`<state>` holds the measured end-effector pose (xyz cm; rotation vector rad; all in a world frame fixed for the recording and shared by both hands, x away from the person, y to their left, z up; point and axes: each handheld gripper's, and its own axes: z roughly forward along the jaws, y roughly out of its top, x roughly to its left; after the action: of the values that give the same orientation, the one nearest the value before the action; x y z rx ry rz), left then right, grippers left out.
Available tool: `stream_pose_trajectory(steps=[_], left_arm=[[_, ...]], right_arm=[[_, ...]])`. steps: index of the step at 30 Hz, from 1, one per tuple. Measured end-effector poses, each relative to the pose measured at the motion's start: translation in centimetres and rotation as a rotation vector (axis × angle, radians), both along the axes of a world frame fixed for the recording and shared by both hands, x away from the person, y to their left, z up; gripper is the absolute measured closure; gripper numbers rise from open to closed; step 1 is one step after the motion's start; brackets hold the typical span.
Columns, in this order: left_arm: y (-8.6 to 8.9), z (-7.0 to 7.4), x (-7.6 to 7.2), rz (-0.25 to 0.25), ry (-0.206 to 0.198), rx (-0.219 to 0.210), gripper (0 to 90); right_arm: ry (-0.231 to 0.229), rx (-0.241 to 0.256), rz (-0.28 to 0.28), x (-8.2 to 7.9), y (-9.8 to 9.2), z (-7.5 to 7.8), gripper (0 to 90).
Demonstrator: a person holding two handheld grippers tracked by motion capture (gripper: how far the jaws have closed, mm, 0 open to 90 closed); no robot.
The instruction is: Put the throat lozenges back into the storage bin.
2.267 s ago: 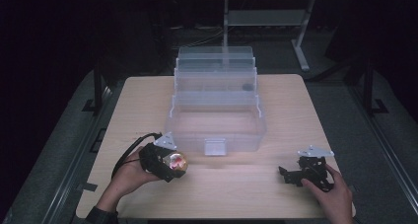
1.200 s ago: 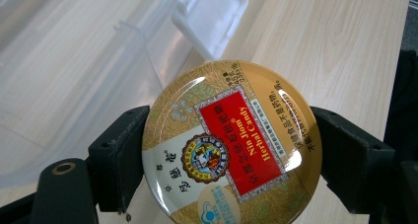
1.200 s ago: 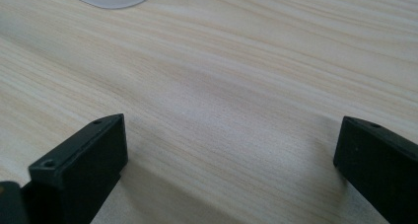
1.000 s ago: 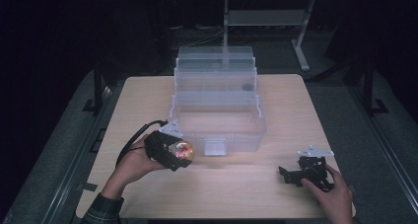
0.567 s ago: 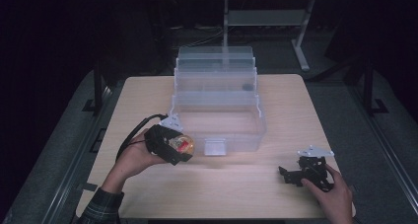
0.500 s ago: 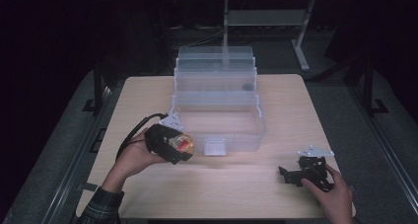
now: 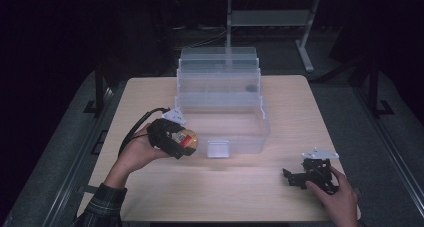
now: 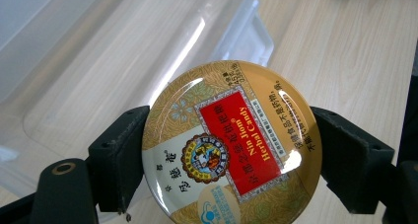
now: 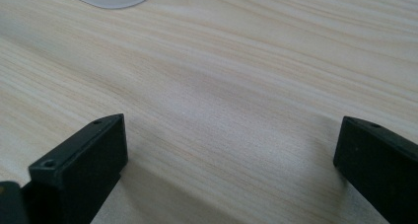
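Observation:
A round gold tin (image 8: 231, 145) with a red label is clamped between the two black jaws of my left gripper (image 8: 224, 157). In the high view the left gripper (image 7: 172, 137) holds that tin (image 7: 186, 139) above the table, just at the front left corner of a clear plastic bin (image 7: 220, 122). My right gripper (image 7: 310, 176) rests low near the table's front right, held by a hand. In the right gripper view its jaws stand wide apart over bare wood, with nothing between them; the gripper (image 9: 231, 160) is open.
Behind the front bin, several more clear bins (image 7: 219, 69) stand stacked in steps toward the table's far edge. A small clear tab (image 7: 218, 149) sticks out at the front bin's base. Light wood table (image 7: 235, 192) lies between the two hands.
My left gripper has lifted the tin and carried it forward and right, from the table's front left up to the clear bin's front corner. The right gripper has stayed put.

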<state>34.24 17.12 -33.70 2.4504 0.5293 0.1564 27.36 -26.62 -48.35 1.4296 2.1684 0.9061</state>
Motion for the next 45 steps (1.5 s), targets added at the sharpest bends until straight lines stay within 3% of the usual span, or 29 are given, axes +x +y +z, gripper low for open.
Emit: stream_pose_trajectory(steps=[24, 45], left_arm=[[0.2, 0.4, 2.7, 0.072, -0.001, -0.014, 19.4], [0.5, -0.8, 5.4, 0.147, -0.004, 0.027, 19.4]], right_arm=[[-0.001, -0.002, -0.001, 0.0, 0.0, 0.0, 0.0], [0.000, -0.001, 0.000, 0.0, 0.0, 0.0, 0.0]])
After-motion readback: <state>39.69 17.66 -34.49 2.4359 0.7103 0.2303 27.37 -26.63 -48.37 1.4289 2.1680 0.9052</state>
